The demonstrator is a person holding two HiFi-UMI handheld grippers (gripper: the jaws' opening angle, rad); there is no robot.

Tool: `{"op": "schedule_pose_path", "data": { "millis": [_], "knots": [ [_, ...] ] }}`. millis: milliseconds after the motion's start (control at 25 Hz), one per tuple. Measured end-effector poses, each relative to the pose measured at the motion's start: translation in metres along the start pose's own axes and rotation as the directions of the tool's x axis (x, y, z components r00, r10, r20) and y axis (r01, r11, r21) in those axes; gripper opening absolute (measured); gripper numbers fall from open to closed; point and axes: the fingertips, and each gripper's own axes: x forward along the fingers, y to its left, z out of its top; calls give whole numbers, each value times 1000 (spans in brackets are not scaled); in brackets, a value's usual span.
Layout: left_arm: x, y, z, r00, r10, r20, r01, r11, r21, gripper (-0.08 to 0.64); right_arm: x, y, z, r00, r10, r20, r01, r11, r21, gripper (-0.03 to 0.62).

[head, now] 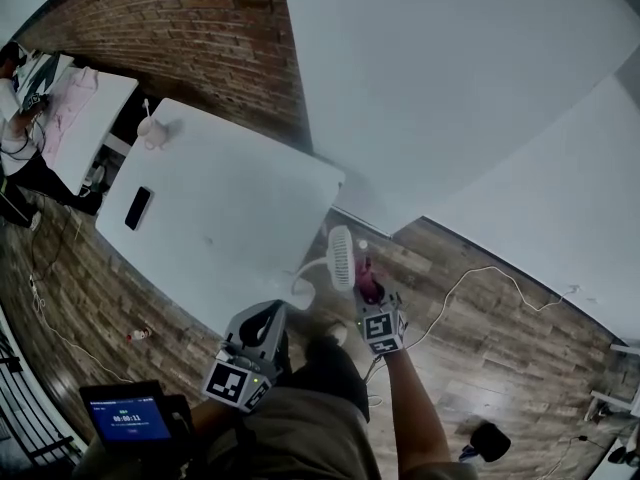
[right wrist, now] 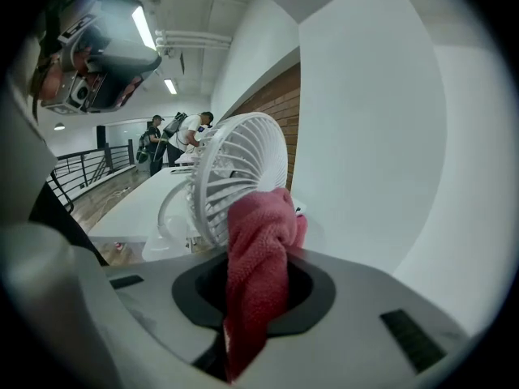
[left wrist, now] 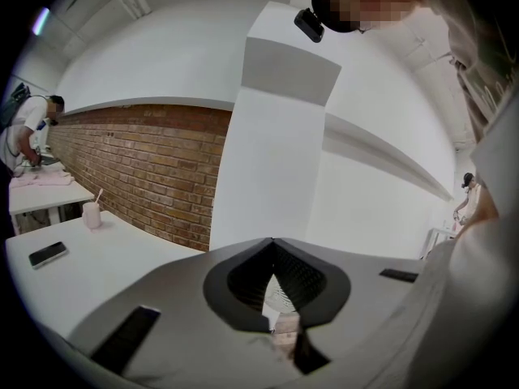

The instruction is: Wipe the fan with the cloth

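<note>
Pink cloth (right wrist: pixel 258 274) pinched in right gripper (head: pixel 369 296) fingers, beside fan (right wrist: pixel 239 173); left gripper (left wrist: pixel 274 250) fingers pressed together.

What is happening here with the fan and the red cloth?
A person holds a pair of tongs in each hand. The right tongs are shut on a red cloth, held close beside the grille of the small white fan. The fan stands at the near corner of the white table. Whether the cloth touches the grille cannot be told. The left tongs are shut and empty, to the left of the fan by the table's edge.
</note>
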Motion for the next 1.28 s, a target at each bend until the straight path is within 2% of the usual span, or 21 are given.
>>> {"op": "schedule_pose_path", "data": {
  "millis": [240, 480, 840, 1040, 1280],
  "knots": [
    [-3, -2, -6, 1000, -18, -7, 18, 1000, 7, 20, -5, 5, 1, 1000, -25, -10, 25, 1000, -5, 91],
    [-8, -5, -9, 1000, -20, -7, 20, 1000, -20, 21, -17, 9, 16, 999, -37, 19, 38, 999, -26, 89],
    [-9, -9, -12, 999, -36, -10, 35, 998, -49, 20, -33, 12, 38, 997, -53, 51, 57, 995, -84, 91],
    [-7, -13, -8, 999, -45, 8, 45, 999, -29, 20, -41, 11, 46, 996, -60, 62, 67, 991, -120, 90],
    [-8, -13, -9, 999, -38, 6, 38, 998, -44, 21, -47, 10, 64, 995, -55, 81, 68, 983, -172, 89]
  ]
}}
